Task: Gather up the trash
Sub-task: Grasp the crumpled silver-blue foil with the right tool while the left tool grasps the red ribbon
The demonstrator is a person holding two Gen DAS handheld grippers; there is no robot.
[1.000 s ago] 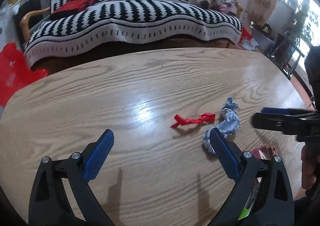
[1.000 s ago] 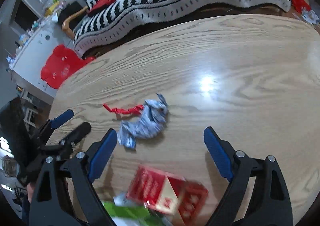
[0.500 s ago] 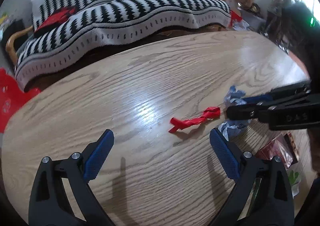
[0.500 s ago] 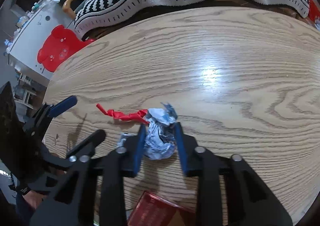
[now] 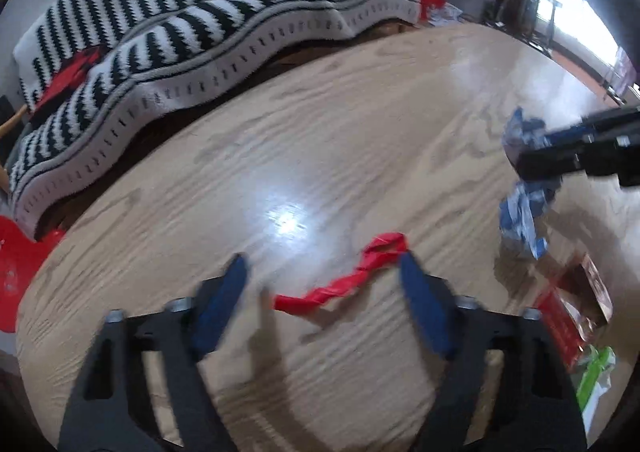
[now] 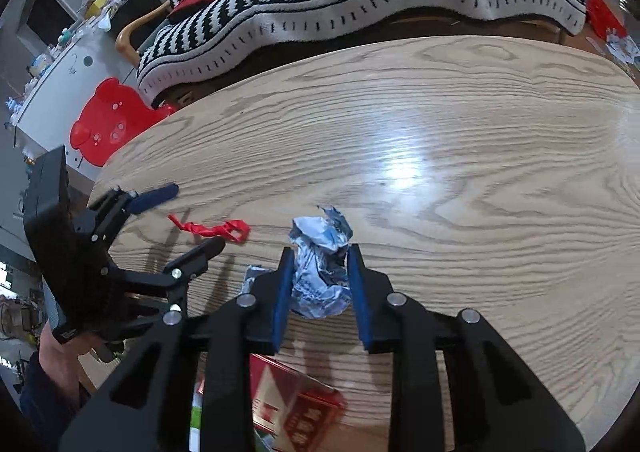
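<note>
A crumpled blue-and-silver wrapper point(image 6: 320, 264) is clamped between the blue pads of my right gripper point(image 6: 318, 276), just above the wooden table point(image 6: 460, 179). It also shows in the left wrist view point(image 5: 524, 207), held by the right gripper point(image 5: 532, 155). A twisted red wrapper strip point(image 5: 352, 280) lies on the table between the open fingers of my left gripper point(image 5: 324, 292). In the right wrist view the red strip point(image 6: 212, 228) lies between the left gripper's open fingers point(image 6: 176, 219).
A red carton point(image 6: 296, 408) and a green wrapper point(image 5: 596, 372) lie near the table's front edge. A sofa with a black-and-white striped blanket point(image 5: 224, 23) stands behind the table. A red bear-shaped stool point(image 6: 108, 123) stands at the left.
My right gripper has shut on the blue-and-silver wrapper and lifted it slightly. My left gripper has moved forward, its open fingers now on either side of the red strip.
</note>
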